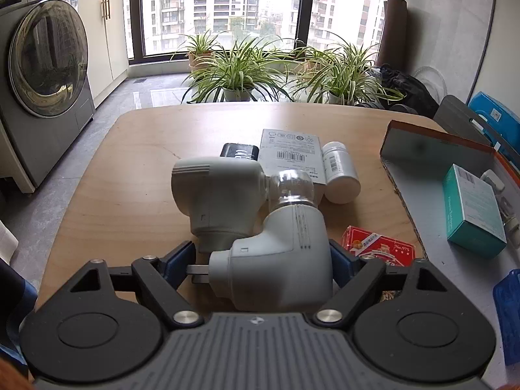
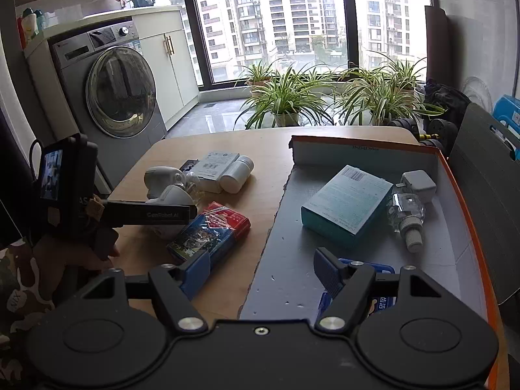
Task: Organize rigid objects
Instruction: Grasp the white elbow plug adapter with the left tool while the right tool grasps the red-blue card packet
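**Left gripper closed in around a grey plug lamp**

The left gripper sat low in the frame with its jaws spread on either side of the nearer grey plug lamp. The right blue pad seemed at or almost at the lamp's side, while a clear gap remained on the left, where the metal prongs stuck out, so nothing was pinched yet. Its clear bulb leaned against a second grey plug lamp just behind. Further up the table lay a white box, a white bottle on its side and a small black item, with a red card pack at lower right.

The right gripper hovered spread and empty over the near edge of the orange-rimmed tray, which already held a teal box, a white charger and a small clear bottle.

The risks I saw: the left pad could catch the prongs rather than the body and twist the lamp, the rounded shell might slip out of the squeeze, and lifting it could knock the glass bulb against its neighbour or drag that lamp along.
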Motion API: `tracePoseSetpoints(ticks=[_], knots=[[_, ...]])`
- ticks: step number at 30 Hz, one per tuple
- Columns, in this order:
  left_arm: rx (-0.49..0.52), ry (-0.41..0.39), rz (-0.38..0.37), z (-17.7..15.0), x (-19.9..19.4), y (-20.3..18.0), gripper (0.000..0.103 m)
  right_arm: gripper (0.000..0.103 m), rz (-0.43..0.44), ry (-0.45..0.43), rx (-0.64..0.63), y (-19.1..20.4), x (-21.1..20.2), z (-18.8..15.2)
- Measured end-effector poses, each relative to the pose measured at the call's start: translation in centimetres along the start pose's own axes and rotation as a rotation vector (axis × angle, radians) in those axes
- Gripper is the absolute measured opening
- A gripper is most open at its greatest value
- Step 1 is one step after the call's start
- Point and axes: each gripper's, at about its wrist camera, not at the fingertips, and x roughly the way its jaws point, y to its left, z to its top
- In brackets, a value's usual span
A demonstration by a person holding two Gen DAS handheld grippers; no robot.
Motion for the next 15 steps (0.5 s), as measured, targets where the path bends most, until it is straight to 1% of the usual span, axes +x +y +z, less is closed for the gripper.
tracePoseSetpoints(ticks=[3,8,10,14,15], knots=[[-0.031,-0.006,-0.037,-0.7,-1.0,0.5,0.086,0.084,0.008,0.013,-0.006,0.5,0.7,0.1],[-0.051,-0.048,-0.053,-2.2,-4.2,0.9,0.086,0.084,0.034,0.048,0.002,1.9,2.2,0.6],[-0.055,-0.077,-0.031,-2.8,-5.9,1.4,0.086,0.084,0.046,0.071,0.026,2.5,3.2,0.8],[-0.11,-0.112,0.004,-3.7,-8.8,3.5,0.086,0.084,0.084,0.13,0.106,4.1,5.6,1.3],[-0.115,-0.118,0.016,-3.9,-9.4,3.9,0.086,0.084,0.08,0.14,0.117,4.6,6.2,1.4]])
